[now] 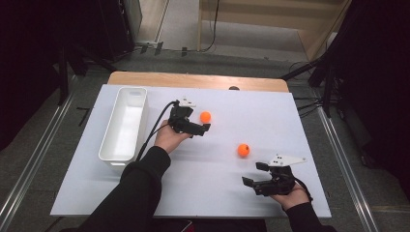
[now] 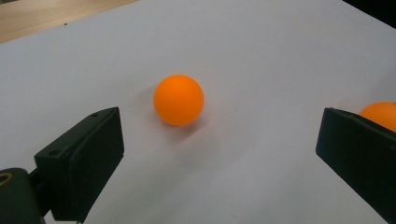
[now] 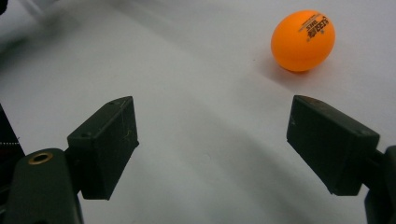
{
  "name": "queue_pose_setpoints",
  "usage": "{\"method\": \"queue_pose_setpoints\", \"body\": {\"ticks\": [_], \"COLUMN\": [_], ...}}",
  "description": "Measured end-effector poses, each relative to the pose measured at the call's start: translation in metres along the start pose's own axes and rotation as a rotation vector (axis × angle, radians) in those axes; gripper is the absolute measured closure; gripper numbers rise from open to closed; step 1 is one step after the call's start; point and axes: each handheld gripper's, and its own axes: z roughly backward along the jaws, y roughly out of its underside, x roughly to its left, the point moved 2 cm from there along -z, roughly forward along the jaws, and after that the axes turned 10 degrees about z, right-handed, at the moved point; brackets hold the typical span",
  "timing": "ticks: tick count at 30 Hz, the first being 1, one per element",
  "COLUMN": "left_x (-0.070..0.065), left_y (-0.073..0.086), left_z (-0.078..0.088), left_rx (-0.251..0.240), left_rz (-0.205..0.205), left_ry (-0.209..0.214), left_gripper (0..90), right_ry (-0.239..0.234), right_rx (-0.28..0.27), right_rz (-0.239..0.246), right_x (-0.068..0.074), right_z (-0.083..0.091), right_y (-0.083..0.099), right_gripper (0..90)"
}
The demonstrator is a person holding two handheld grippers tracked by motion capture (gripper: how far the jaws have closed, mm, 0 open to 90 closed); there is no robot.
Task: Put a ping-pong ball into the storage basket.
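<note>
Two smooth orange plastic table-tennis balls on the white table sheet (image 1: 212, 183): far ball (image 1: 205, 116) just right of the left gripper (image 1: 200, 128), near ball (image 1: 243, 150) left of and beyond the right gripper (image 1: 255, 174). Both tongs spread wide, holding nothing. Long white plastic bin (image 1: 124, 123) at far left, apparently empty.

Likely step: closing on the far ball. Best done by centring the ball between the pads, keeping low, squeezing gently to avoid a squirt sideways.

Left gripper view: far ball (image 2: 179, 100) ahead between the jaws, second ball (image 2: 379, 115) peeking behind the right pad. Right gripper view: printed lettering on the near ball (image 3: 303, 40), unreadable from above.
</note>
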Motion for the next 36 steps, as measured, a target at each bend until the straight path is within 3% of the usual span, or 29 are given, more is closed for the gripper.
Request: {"method": "queue_pose_setpoints", "body": {"ticks": [6,13,16,26,29,32,36], "left_x": [-0.003,-0.003,-0.002,0.002,0.004,0.004,0.004], "left_y": [-0.006,-0.013,-0.015,-0.023,-0.023,-0.024,-0.028], "left_z": [-0.006,-0.016,-0.019,-0.029,-0.032,-0.034,-0.038], "left_rx": [-0.003,0.001,-0.020,-0.016,-0.020,-0.014,-0.004], "left_rz": [0.013,-0.001,0.014,-0.017,0.000,-0.032,-0.015], "left_ry": [0.012,-0.003,0.015,-0.020,-0.028,-0.037,-0.031], "left_gripper": [1.2,1.2,1.3,1.3,2.8,2.8,2.8], "right_ry": [-0.002,-0.002,-0.002,-0.010,-0.010,-0.014,-0.015], "right_rx": [0.003,0.000,-0.003,-0.004,-0.006,0.001,0.000], "right_rz": [-0.003,-0.005,-0.002,0.001,0.004,-0.001,0.002], "right_x": [0.001,0.001,0.000,0.001,0.001,0.001,0.001], "right_z": [0.000,0.000,0.000,0.000,0.000,0.000,0.000], "right_y": [0.000,0.000,0.000,0.000,0.000,0.000,0.000], "right_gripper": [14.9,14.9,14.9,14.8,14.9,14.9,14.9]}}
